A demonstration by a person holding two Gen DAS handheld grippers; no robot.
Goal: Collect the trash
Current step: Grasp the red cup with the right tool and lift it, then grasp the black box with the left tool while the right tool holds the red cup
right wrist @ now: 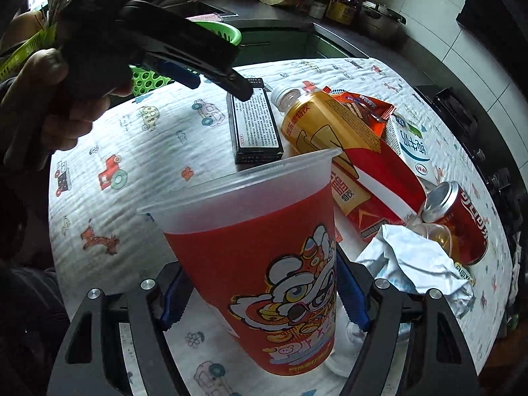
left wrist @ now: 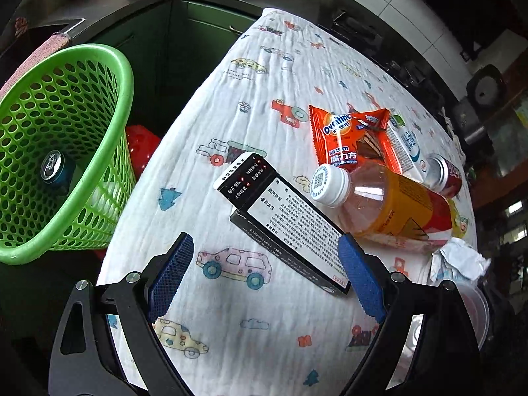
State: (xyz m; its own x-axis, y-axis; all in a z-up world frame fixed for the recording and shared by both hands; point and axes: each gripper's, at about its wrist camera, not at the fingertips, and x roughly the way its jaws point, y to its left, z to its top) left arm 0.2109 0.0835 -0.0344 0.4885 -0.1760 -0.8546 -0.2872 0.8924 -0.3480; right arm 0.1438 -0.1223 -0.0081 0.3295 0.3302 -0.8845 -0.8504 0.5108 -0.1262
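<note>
In right tool (right wrist: 264, 297): red cup (right wrist: 264, 264), pads pressing.

Table under car-print cloth (left wrist: 231, 297): black box (left wrist: 290, 227), bottle (left wrist: 379, 204), wrapper (left wrist: 343, 135), carton (right wrist: 411, 147), can (right wrist: 462, 221), crumpled paper (right wrist: 415, 264).

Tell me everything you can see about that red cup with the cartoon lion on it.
The red cup looks like frosted, translucent plastic with a red printed sleeve showing a cartoon lion-dance head and some lettering near the base. It has a wide, clear rim and no lid, tapers toward the bottom, and leans tilted. It sits between the blue pads of the right claw, which press its sides. Behind it lie a bottle and a black box; crumpled white paper lies beside it.
</note>
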